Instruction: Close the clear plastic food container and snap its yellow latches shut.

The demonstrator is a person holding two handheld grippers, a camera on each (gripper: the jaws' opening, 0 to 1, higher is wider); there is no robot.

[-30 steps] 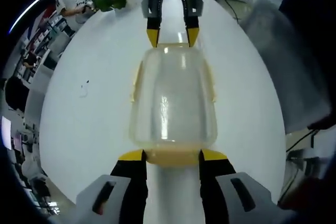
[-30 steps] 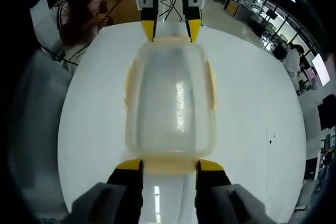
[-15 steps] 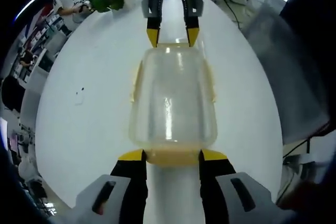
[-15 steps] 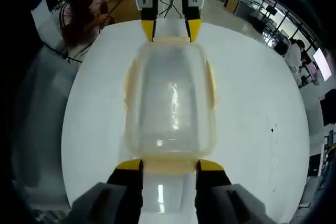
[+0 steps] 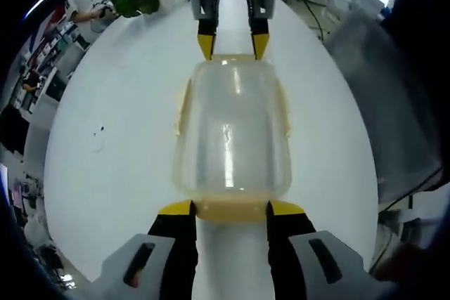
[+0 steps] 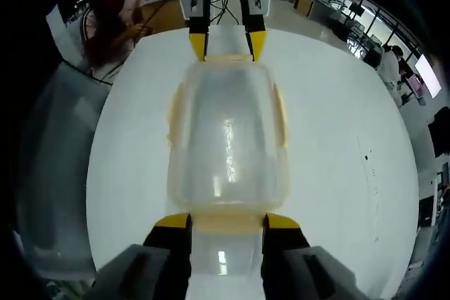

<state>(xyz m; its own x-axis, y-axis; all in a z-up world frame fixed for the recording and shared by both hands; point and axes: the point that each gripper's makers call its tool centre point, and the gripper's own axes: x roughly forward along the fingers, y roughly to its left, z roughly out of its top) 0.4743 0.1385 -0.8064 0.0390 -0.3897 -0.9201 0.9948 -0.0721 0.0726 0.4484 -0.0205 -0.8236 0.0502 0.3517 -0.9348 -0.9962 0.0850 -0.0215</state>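
Opposite tongs [image 5: 232,46] slightly farther up in the left gripper view, container [image 5: 232,131] and grips unaltered

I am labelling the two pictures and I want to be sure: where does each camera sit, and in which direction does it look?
Left gripper view: rides on the left gripper, looks along its yellow-tipped jaws over the clear container to the right gripper opposite.
Right gripper view: rides on the right gripper, looks over the clear container to the left gripper.
Shared: the container, the white table, both grippers; the cameras face each other.
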